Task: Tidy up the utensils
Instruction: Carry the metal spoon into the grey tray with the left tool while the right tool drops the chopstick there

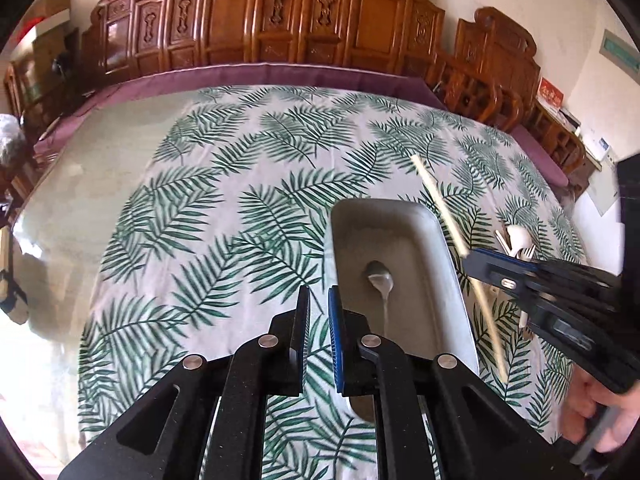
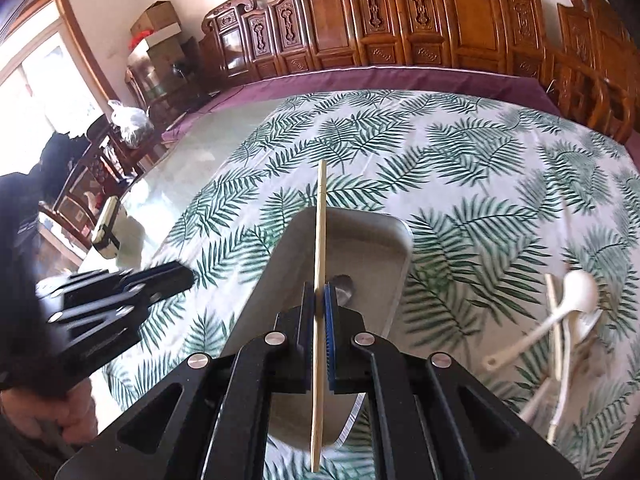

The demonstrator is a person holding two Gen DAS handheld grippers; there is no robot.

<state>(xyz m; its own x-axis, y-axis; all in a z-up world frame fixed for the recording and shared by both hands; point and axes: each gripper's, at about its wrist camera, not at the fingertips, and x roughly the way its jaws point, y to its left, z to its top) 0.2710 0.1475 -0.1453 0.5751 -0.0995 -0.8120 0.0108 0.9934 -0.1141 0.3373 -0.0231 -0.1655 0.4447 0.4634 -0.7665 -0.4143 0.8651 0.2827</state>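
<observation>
One chopstick sits clamped in your right gripper, its length running near-to-far above the tray; your left gripper, just left, grips nothing

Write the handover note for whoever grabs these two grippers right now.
Left gripper: nearly shut, holding nothing, beside the tray.
Right gripper: shut on a wooden chopstick, held above the grey tray.
Done: a metal spoon lies in the tray.
Left: set the chopstick in the tray, then fetch the pile on the leaf-print cloth right of it: white spoon, another chopstick, other white utensils.
</observation>
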